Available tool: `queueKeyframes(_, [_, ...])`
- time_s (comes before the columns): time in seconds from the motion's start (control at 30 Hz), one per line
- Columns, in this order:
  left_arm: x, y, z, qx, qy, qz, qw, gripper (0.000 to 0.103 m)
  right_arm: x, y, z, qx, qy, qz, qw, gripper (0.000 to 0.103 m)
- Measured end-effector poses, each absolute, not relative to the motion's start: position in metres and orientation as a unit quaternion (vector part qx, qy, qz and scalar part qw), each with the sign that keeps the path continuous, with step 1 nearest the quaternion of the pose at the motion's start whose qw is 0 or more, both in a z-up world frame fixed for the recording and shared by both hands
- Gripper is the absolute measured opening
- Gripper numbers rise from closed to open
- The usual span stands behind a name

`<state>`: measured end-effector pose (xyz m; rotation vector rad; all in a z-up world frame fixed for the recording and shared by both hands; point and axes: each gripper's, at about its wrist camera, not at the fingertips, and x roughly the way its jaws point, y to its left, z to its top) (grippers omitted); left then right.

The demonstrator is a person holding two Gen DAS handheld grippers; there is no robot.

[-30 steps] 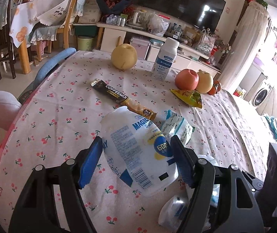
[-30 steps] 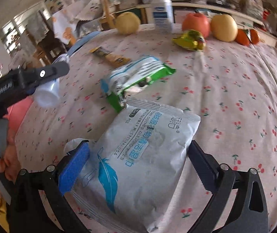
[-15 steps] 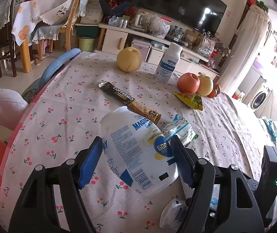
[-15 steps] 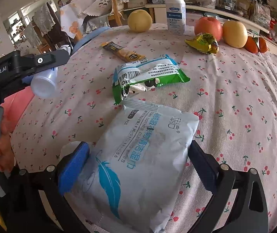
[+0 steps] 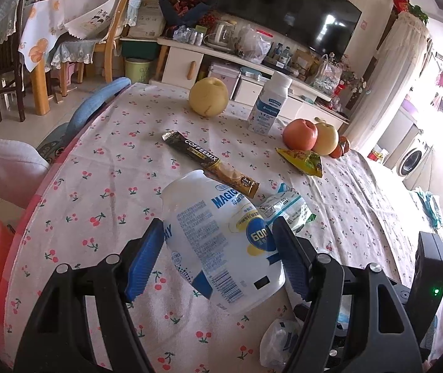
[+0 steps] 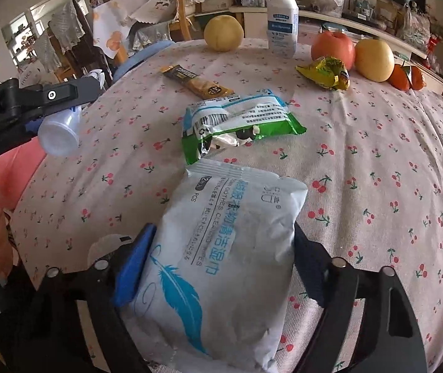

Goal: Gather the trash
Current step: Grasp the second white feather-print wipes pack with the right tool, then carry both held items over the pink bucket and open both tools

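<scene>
Both hands loaded: left gripper (image 5: 218, 256) clamps the plastic bottle (image 5: 221, 242); right gripper (image 6: 221, 265), jaws just closing, seemingly pinches the wipes pack (image 6: 221, 248) on the tablecloth (image 6: 376, 161). Soft pack may slip.

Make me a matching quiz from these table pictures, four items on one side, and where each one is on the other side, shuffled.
Items:
1. white drink bottle
2. wipes pack
3. coffee mix stick
4. yellow snack wrapper

Places:
A. lying flat on the cloth, beyond the green wrapper
B. between the left gripper's pads
C. in front of the red apple
D. between the right gripper's pads

Pairs: 1-B, 2-D, 3-A, 4-C
</scene>
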<state>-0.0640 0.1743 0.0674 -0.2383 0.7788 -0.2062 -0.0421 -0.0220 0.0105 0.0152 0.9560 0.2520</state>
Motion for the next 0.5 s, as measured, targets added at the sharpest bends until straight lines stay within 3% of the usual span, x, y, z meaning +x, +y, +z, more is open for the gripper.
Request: queueKeyframes(0.5, [-0.081,0.206,0.082,-0.138,0.36,-0.106,0.917,0.072,-0.057,-0.005,0.025,-0.021,0.422,0.102,0.9,0.077])
